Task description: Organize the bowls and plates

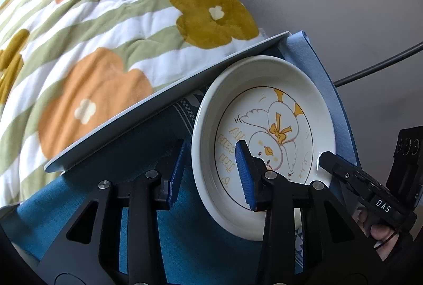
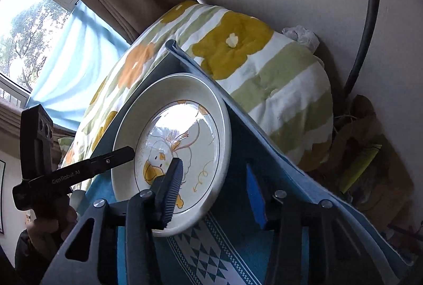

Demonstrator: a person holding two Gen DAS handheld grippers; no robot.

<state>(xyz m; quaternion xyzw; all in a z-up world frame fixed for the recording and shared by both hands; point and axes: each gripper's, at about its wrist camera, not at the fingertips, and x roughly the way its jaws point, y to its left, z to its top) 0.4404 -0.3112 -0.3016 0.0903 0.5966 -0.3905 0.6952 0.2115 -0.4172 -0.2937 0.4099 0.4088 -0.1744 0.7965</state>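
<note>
Both grippers are straddling opposite rims of the duck plate [image 1: 267, 142] lying on the blue-clothed tabletop [image 1: 201, 240]: left gripper [image 1: 211, 173] and right gripper [image 2: 214, 192] are each standing partly open, pads not yet pressing.

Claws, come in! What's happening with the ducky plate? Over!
Left claw and right claw straddle opposite rims of the duck plate, pads not pressing. Plate flat on the blue cloth. Nothing in the way.

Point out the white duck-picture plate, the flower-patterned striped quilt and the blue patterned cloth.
White duck-picture plate [image 1: 290, 73]: left wrist view, upper rim.
Flower-patterned striped quilt [image 1: 105, 33]: left wrist view, middle.
Blue patterned cloth [image 2: 211, 253]: right wrist view, triangle pattern.
</note>
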